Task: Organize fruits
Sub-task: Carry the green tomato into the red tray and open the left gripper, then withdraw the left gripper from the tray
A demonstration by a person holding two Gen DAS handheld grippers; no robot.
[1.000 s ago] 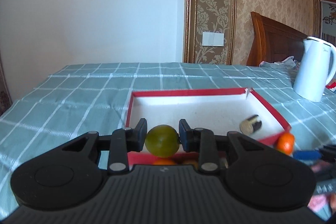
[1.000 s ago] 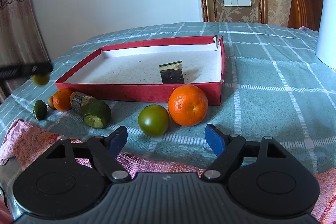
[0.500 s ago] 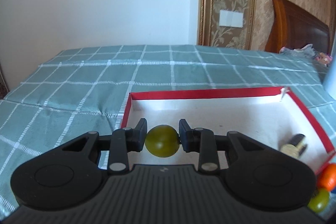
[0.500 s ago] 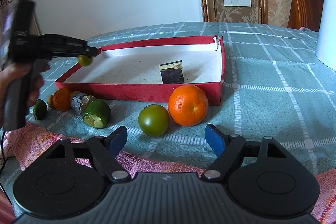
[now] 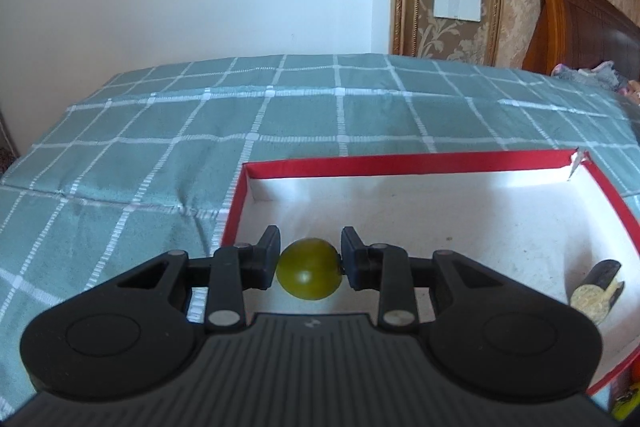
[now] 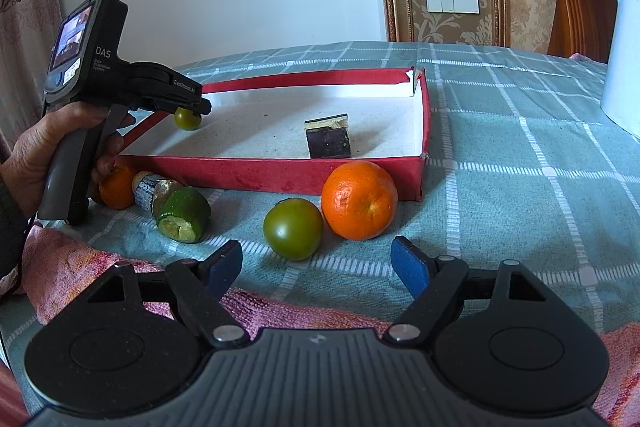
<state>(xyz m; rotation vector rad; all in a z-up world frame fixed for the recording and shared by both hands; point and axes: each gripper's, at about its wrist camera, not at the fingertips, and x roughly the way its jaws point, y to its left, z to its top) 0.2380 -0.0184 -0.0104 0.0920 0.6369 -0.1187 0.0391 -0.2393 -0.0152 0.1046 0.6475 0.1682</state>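
Currently, step in hand: placing a small green fruit (image 5: 309,274) into the red box (image 5: 404,160).

Left gripper (image 5: 309,259): jaws clenched on the green fruit, one pad on each side. Its jaws have just been opening slightly, yet the fruit sits between them and shows no gap to either pad. In the right-wrist view this gripper (image 6: 192,107) reaches in from the left edge of the frame, fruit (image 6: 188,118) at its tip, over the near-left corner of the box (image 6: 264,169), close above the white floor; whether the fruit touches the floor cannot be told.

Right gripper (image 6: 316,261): jaws released, wide, nothing between them, low centre of frame above a pink towel (image 6: 72,267).

Advice: lower until the fruit rests on the floor, then open slowly; a round fruit likely rolls, so release well inside the wall and clear of the dark block (image 6: 327,138) mid-box.

Fruit in hand: small, round, olive-green, smooth and glossy.

Outside the box, on the checked counter (image 6: 500,163):
- orange (image 6: 359,201), against the front wall
- green tomato (image 6: 293,229), just beside the orange
- cut green fruit (image 6: 182,215), lower left
- small orange (image 6: 116,187), partly hidden by the hand (image 6: 44,151)
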